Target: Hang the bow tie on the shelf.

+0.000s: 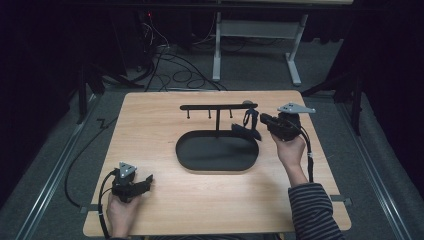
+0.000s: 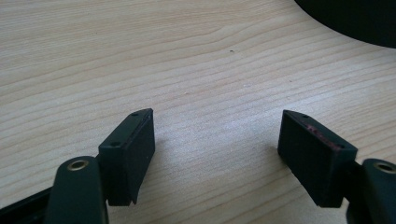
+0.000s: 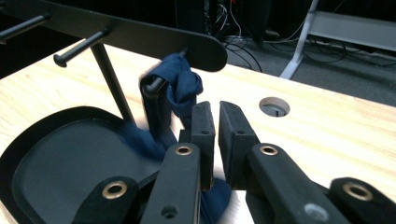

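- Wood table point(image 1: 165, 200) is carrying everything; left gripper point(image 1: 145, 181) is resting on it near the front edge, jaws spread wide with nothing between them point(image 2: 215, 149), probably parked while the other hand is working.
- Left hand point(image 1: 117, 212) is just holding it idle, well apart from the stand.
- Black tray point(image 1: 217, 152) is sitting mid-table as the base of the rack point(image 1: 218, 106), likely there to steady it and catch whatever slips off.
- Blue cloth point(image 3: 184, 88) is hanging looped over the end peg point(image 3: 152, 88) at the rack's right end, its tail trailing down toward the tray edge, so the peg is bearing its weight.
- Right gripper point(image 3: 217, 114) is sitting just beside the cloth, jaws nearly closed with a thin gap; no cloth is visibly pinched between the pads, some is lying under the jaws.
- Right hand point(image 1: 290, 150) is holding it level toward the peg, probably finishing the hanging.
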`<state>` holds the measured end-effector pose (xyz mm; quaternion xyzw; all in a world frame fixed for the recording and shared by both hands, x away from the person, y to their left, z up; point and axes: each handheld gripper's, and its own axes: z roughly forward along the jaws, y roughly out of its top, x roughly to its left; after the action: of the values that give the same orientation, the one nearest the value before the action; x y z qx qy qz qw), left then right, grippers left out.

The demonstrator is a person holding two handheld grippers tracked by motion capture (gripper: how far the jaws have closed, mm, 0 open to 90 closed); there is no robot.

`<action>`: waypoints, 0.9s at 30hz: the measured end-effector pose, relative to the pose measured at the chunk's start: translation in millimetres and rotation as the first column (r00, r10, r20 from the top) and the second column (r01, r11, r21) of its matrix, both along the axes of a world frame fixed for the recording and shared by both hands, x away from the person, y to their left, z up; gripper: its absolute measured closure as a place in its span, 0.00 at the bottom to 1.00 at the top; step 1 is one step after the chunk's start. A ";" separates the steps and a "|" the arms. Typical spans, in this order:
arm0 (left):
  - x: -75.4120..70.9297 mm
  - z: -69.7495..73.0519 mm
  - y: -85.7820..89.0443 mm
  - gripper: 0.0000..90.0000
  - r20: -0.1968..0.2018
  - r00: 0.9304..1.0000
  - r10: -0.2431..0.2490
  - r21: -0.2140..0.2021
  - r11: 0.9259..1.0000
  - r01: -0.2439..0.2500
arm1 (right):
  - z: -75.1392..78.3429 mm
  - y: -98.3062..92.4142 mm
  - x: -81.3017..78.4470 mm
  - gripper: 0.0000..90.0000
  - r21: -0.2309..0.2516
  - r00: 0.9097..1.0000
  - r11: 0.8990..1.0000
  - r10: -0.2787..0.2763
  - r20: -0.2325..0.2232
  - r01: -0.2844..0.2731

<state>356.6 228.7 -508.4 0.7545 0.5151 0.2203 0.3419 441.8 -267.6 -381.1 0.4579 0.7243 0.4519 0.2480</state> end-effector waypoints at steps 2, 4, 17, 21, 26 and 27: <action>0.0 0.0 0.1 0.31 0.000 1.000 0.000 0.001 1.000 0.000 | -0.6 -0.1 0.0 0.96 -0.003 1.000 1.000 0.002 -0.002 -0.002; 0.0 0.0 0.1 0.31 0.000 1.000 0.000 0.001 1.000 0.000 | -0.6 -0.7 -0.4 0.94 0.002 1.000 1.000 0.002 0.001 -0.002; -0.1 -0.1 -0.2 0.31 0.001 1.000 0.001 -0.002 1.000 -0.001 | 7.6 -15.9 -15.5 0.75 0.035 0.999 0.999 -0.003 0.037 0.002; -0.1 -0.1 -0.1 0.31 0.001 1.000 0.000 -0.001 1.000 0.000 | 8.0 -22.1 -21.6 0.72 0.041 0.999 0.999 -0.018 0.041 0.016; 0.0 -0.2 -0.1 0.31 0.002 1.000 0.000 -0.002 1.000 0.000 | 7.8 -31.0 -28.1 0.70 0.068 0.999 0.997 -0.033 0.036 0.031; 0.0 -0.1 -0.1 0.31 0.001 1.000 0.001 -0.001 1.000 -0.001 | 7.7 -32.6 -29.3 0.69 0.072 0.999 0.997 -0.035 0.039 0.032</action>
<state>356.6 228.6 -508.5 0.7538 0.5154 0.2207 0.3427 412.5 -300.2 -373.3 0.4695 0.6948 0.4822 0.2535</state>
